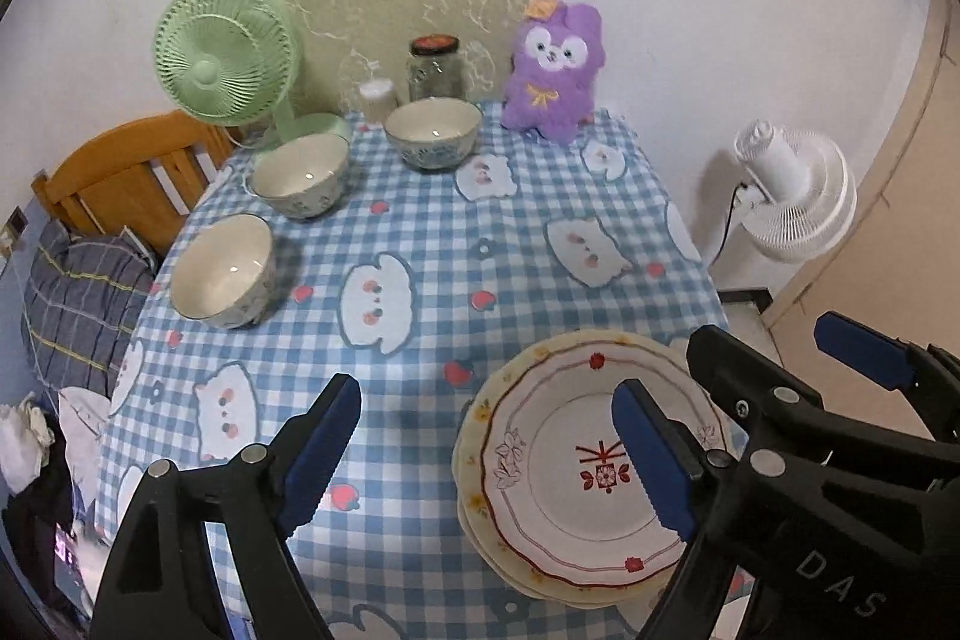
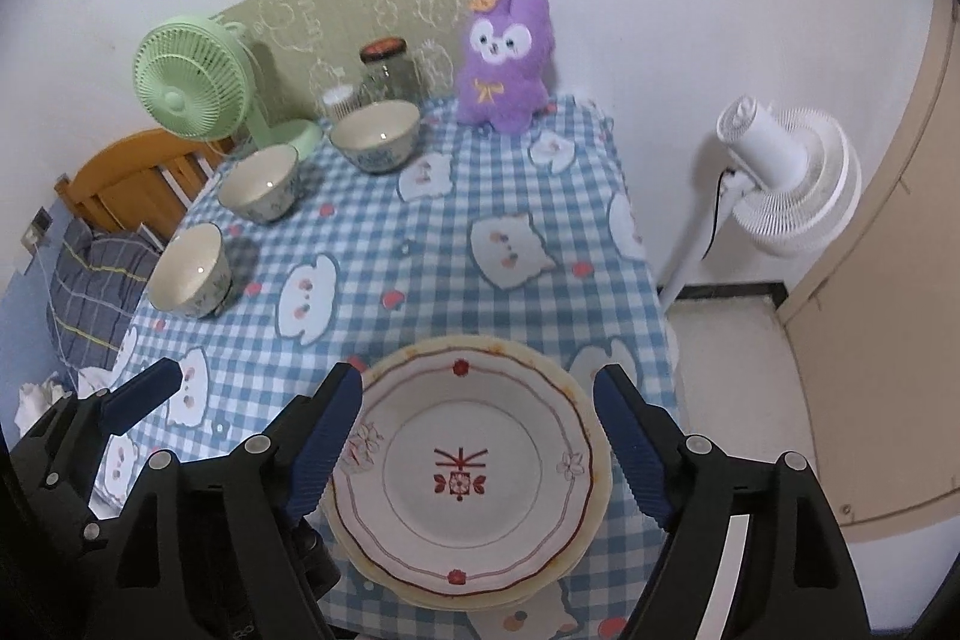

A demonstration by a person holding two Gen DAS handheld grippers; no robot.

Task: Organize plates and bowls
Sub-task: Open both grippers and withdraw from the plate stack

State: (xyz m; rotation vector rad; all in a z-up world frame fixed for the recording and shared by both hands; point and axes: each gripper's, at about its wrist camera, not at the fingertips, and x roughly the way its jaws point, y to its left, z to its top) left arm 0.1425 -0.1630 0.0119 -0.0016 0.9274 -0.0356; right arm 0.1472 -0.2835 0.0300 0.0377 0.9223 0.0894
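A stack of plates (image 1: 558, 508) (image 2: 462, 478), the top one white with a red scalloped rim and a red flower mark, lies at the table's near right corner. Three cream bowls stand apart along the left side: the nearest (image 1: 223, 271) (image 2: 189, 271), the middle one (image 1: 300, 175) (image 2: 259, 181) and the far one (image 1: 433, 133) (image 2: 376, 136). My right gripper (image 2: 480, 451) hangs open above the stack, pads clear of the rim. Just left of the stack my left gripper (image 1: 489, 460) is open with nothing in it. Each gripper shows in the other's view.
At the back of the blue checked tablecloth (image 1: 420, 244) stand a green desk fan (image 1: 225, 52), a glass jar (image 1: 435, 67), a small white cup (image 1: 378, 97) and a purple plush toy (image 1: 555, 70). A white floor fan (image 1: 792, 190) is beyond the right edge, a wooden headboard (image 1: 126, 172) to the left.
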